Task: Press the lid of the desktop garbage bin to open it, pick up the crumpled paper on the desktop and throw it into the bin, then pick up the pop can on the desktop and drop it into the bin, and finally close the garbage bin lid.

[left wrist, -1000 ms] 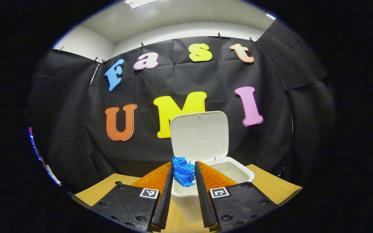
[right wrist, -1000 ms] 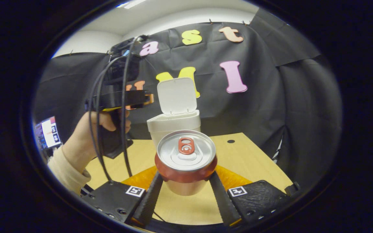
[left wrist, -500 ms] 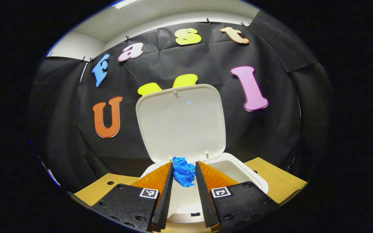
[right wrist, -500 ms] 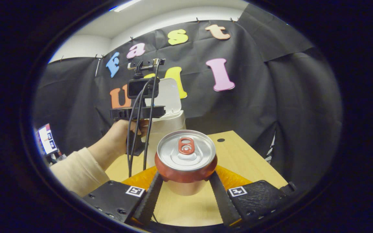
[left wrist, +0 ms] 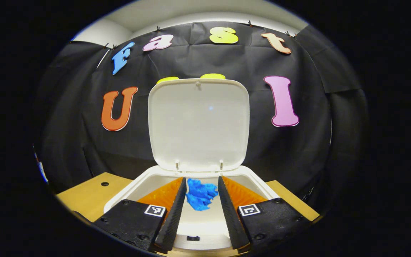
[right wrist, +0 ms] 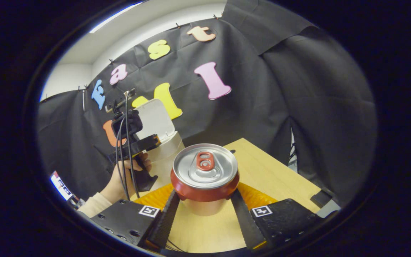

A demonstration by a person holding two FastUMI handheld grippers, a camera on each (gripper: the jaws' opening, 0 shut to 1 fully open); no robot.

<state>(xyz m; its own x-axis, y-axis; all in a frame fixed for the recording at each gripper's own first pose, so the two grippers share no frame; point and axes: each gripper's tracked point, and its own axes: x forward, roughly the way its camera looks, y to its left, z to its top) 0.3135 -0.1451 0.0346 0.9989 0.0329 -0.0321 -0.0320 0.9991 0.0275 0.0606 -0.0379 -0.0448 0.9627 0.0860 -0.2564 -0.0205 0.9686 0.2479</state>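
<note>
The white bin [left wrist: 127,191] stands open, its lid [left wrist: 198,121] upright behind the opening. My left gripper [left wrist: 201,185] hangs over the opening. The blue crumpled paper [left wrist: 200,194] sits between its fingertips and touches both fingers. In the right gripper view, the red pop can [right wrist: 204,171] stands upright with its silver top towards the camera. My right gripper [right wrist: 204,194] is shut on its sides, above the table. Farther left in that view, a hand [right wrist: 125,178] holds the left gripper [right wrist: 136,144] at the bin [right wrist: 168,153] and its raised lid [right wrist: 153,119].
The bin rests on a light wooden table [right wrist: 262,171] [left wrist: 84,194] against the black cloth wall. A small round hole [left wrist: 104,184] marks the tabletop left of the bin. A screen [right wrist: 61,182] shows at the far left edge.
The left gripper moved forward over the bin opening, and its fingers stand a little wider around the paper. The right gripper's view swung right, still holding the can.
</note>
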